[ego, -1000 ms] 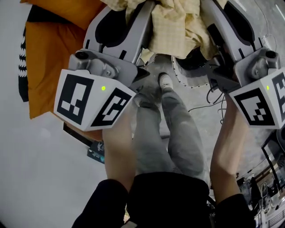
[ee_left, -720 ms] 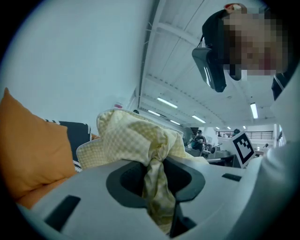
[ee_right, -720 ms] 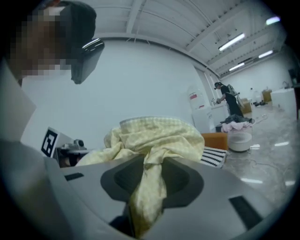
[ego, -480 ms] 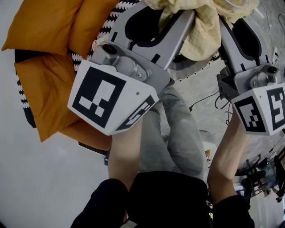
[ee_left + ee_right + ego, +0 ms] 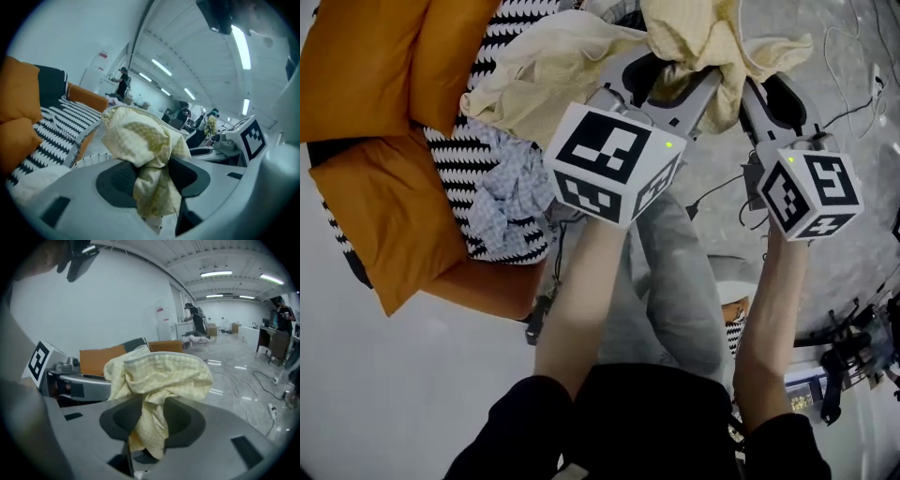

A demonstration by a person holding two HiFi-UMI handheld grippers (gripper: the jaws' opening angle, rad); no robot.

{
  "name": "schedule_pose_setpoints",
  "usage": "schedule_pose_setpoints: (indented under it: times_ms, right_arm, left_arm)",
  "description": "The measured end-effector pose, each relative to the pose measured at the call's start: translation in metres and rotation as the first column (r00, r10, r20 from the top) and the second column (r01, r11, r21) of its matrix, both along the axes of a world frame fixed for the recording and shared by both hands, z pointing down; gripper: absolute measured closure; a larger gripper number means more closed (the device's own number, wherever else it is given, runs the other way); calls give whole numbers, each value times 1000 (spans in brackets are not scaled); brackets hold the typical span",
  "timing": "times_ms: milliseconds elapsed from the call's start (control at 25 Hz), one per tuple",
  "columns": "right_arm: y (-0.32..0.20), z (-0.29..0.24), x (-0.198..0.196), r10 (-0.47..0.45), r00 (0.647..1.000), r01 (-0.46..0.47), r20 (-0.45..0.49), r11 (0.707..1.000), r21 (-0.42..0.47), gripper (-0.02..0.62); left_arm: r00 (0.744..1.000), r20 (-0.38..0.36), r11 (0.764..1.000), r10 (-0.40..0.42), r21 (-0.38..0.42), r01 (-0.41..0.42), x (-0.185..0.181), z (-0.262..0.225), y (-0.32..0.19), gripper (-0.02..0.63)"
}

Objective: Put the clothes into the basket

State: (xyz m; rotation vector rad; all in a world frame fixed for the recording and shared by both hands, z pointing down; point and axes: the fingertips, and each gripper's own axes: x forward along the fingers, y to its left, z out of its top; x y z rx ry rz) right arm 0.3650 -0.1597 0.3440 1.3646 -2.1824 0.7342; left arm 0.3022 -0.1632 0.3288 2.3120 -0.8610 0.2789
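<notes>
While the yellow cloth (image 5: 689, 33) hangs right of the orange cushions (image 5: 375, 66), jaws of the left gripper (image 5: 151, 174) — just opening — seem to pinch it; those of the right gripper (image 5: 152, 423) — just closing — clamp it.

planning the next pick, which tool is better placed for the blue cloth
Left. Both tools hold the yellow checked cloth, left jaws just opening, right just closing, but the left tool sits beside the blue cloth; the right tool is farther.

The garment (image 5: 694, 42) is pale-yellow check, the cushions (image 5: 366, 66) orange — the cover (image 5: 459, 159) black-and-white zigzag.
</notes>
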Motion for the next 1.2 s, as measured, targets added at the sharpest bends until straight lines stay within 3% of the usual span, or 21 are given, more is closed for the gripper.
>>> schedule_pose_setpoints:
  times_ms: [120,240,400,600,720,840,960,1200]
  right_arm:
    - [20,73,1,2,993,-20,-116,988,-154,370]
    - [36,116,0,0,988,-39,-153,967,-251,367]
    - [49,140,-7,-11,982,-49,-191,950,-309,365]
    - [44,148,-69,-144,983,99,-112,937,-336,365]
    - [31,150,-126,-256,965,225,-57,921,-319,365]
    - [30,145,-192,-377,926,360,1,885,-294,365]
    - [42,132,-256,-488,871,483,49,835,-264,365]
    - [99,124,-359,-692,716,689,96,679,-254,365]
  left_arm:
    - [994,112,992,13,-127,2,-20,70,25,397]
    - [990,142,973,-6,-227,39,-41,113,46,374]
    - [983,157,948,-91,-289,133,-75,136,68,374]
    - [965,162,917,-209,-310,250,-121,141,71,374]
    - [937,168,888,-306,-305,345,-157,140,73,374]
    - [891,190,839,-413,-300,453,-204,137,88,374]
    - [827,213,773,-520,-294,562,-255,130,113,374]
    - [655,261,595,-709,-279,754,-344,123,182,374]
